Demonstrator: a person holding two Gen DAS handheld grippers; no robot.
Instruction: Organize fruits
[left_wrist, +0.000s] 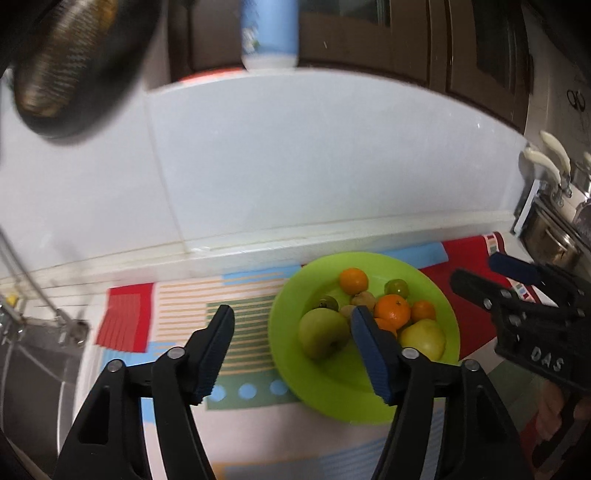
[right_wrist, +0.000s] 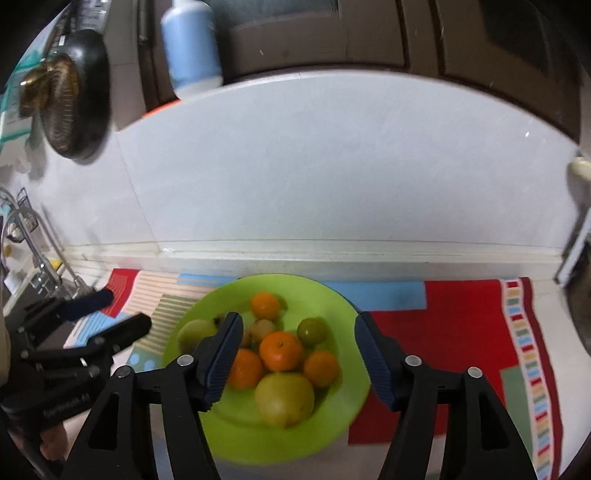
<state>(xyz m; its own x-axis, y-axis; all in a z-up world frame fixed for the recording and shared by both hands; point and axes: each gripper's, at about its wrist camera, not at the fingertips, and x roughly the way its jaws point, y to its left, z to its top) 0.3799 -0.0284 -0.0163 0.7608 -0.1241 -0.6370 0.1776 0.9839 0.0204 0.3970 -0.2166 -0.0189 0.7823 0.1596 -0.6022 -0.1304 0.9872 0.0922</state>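
Note:
A lime-green plate (left_wrist: 328, 391) (right_wrist: 229, 439) sits on a patterned mat and holds the fruit: two yellow-green apples (left_wrist: 322, 332) (right_wrist: 284, 398), several oranges (left_wrist: 392, 309) (right_wrist: 280, 350), a small green fruit (left_wrist: 397, 287) (right_wrist: 312, 330) and small brownish fruits (right_wrist: 261, 328). My left gripper (left_wrist: 293, 328) is open and empty, above the plate's left edge and the mat. My right gripper (right_wrist: 299, 334) is open and empty, hovering over the fruit pile. Each gripper shows in the other view, the right one (left_wrist: 491, 277) at the plate's right, the left one (right_wrist: 122, 314) at its left.
The colourful mat (left_wrist: 177, 314) (right_wrist: 461, 332) lies on a white counter against a white tiled wall. A sink with a faucet (right_wrist: 33, 254) is at the left. Metal pots (left_wrist: 554, 236) stand at the right. A dark pan (right_wrist: 74, 103) and a blue bottle (right_wrist: 192, 48) are above.

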